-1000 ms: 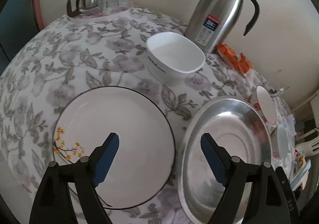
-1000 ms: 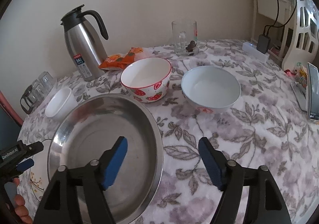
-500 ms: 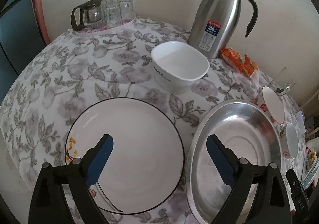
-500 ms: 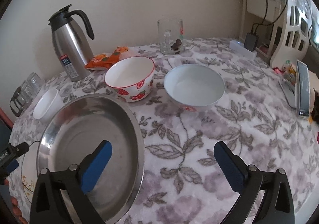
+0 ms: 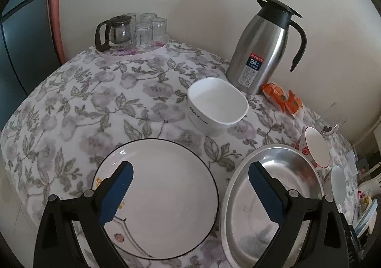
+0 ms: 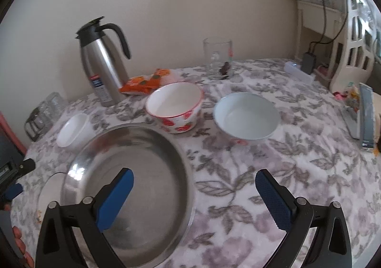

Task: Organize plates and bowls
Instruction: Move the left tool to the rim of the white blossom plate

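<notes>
A white plate with a black rim [image 5: 162, 196] lies on the flowered tablecloth right below my left gripper [image 5: 189, 167], which hangs open and empty above it. Beside it on the right lies a steel plate [image 5: 273, 198] [image 6: 133, 179]. My right gripper [image 6: 194, 173] is open over the steel plate's right rim, holding nothing. A white square bowl [image 5: 218, 109] [image 6: 73, 128] stands behind the plates. The strawberry bowl [image 6: 175, 105] [image 5: 316, 150] and the pale blue bowl [image 6: 246, 116] [image 5: 338, 183] stand side by side farther back.
A steel thermos jug [image 5: 264, 51] [image 6: 102, 63] and orange snack packets [image 6: 145, 80] stand by the wall. A tray with a glass teapot and glasses [image 5: 133, 34] is at the far left, a glass mug [image 6: 218, 59] at the back. A phone [image 6: 366, 115] lies at the right edge.
Both grippers' jaws have spread wider. The left gripper has lifted and drawn back from the white plate, so more of the table shows. The right view has shifted slightly towards the bowls.
</notes>
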Motion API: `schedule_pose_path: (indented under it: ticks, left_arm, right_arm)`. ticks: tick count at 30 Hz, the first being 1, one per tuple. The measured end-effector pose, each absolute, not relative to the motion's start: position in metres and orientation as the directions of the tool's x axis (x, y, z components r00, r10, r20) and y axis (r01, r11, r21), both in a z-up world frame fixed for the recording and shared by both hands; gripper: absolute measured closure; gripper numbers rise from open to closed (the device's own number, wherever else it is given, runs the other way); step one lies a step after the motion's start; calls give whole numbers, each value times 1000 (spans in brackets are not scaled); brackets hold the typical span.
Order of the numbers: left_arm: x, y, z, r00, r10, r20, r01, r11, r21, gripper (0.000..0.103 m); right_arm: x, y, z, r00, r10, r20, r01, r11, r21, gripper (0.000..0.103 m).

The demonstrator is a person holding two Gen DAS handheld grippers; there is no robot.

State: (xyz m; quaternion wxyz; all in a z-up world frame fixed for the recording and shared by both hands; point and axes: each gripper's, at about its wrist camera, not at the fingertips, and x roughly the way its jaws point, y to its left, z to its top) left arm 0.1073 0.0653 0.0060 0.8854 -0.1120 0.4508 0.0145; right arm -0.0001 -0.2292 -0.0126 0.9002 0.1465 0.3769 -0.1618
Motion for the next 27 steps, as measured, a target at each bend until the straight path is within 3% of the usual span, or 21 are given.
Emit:
schedule_pose_path:
  ticks: [9,19,27]
  left_arm:
    - [98,110,25,589,66,-806,-266,957,-116,5]
    - [98,149,4,476,-18,-879,-265,950,-163,5]
    - [97,174,-7,457,-58,-887,-290,934,-210,5]
  right_arm:
    - [0,-189,-5,700,-75,-710,272,947,169,0]
    - [4,-125,-7,694,84,-715,109,970,219,0]
    - [5,-78,-3,704,170,-689,-2,971,238,0]
